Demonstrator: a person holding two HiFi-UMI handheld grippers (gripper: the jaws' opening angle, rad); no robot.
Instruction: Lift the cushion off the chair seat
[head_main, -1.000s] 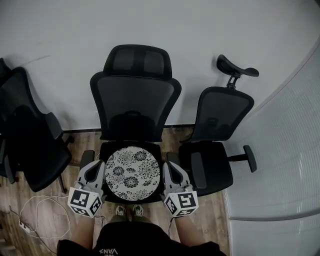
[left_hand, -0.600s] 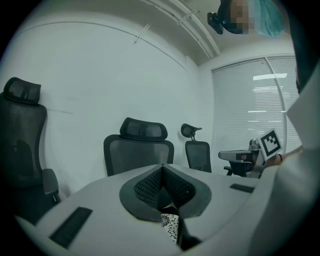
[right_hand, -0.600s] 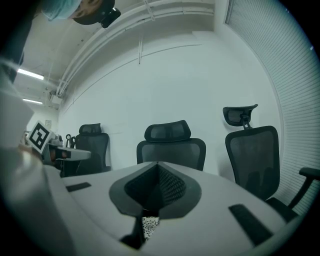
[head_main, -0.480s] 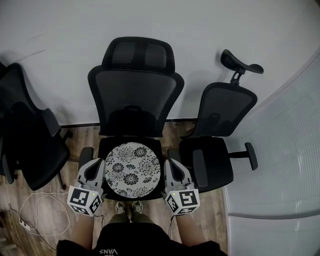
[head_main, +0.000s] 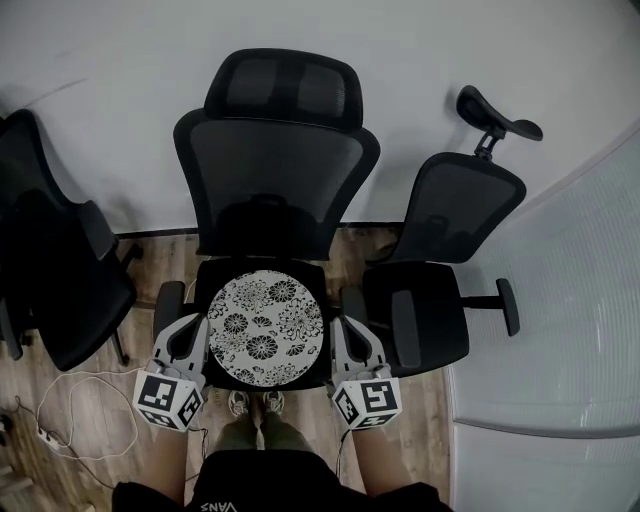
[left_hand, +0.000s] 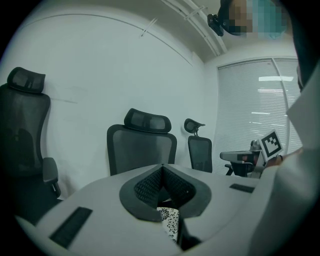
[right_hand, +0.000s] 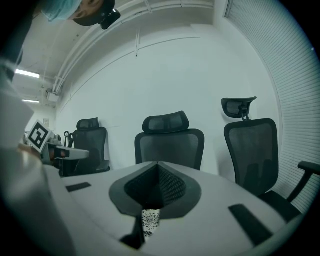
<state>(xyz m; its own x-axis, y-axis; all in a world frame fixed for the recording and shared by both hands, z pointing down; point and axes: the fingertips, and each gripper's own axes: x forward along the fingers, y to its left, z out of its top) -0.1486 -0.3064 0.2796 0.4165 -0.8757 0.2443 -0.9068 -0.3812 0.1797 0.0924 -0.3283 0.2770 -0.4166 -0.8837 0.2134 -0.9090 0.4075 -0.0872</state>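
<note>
A round cushion (head_main: 265, 330) with a black-and-white flower print lies flat on the seat of the middle black mesh chair (head_main: 275, 170). My left gripper (head_main: 196, 322) is at the cushion's left edge and my right gripper (head_main: 338, 325) at its right edge, both low beside the seat. In the left gripper view the left gripper (left_hand: 162, 166) has its jaws closed tip to tip with nothing between them, and a strip of the cushion (left_hand: 170, 222) shows below. The right gripper (right_hand: 158, 164) looks the same, with the cushion (right_hand: 150, 220) beneath.
A second black chair (head_main: 430, 310) stands close on the right, its armrest near my right gripper. Another chair (head_main: 60, 270) stands on the left. A white cable (head_main: 60, 420) lies on the wood floor. The person's shoes (head_main: 255, 403) are under the seat's front edge. Blinds (head_main: 560, 300) stand at right.
Both grippers have sunk a little alongside the cushion, still closed. The cushion lies where it lay on the seat.
</note>
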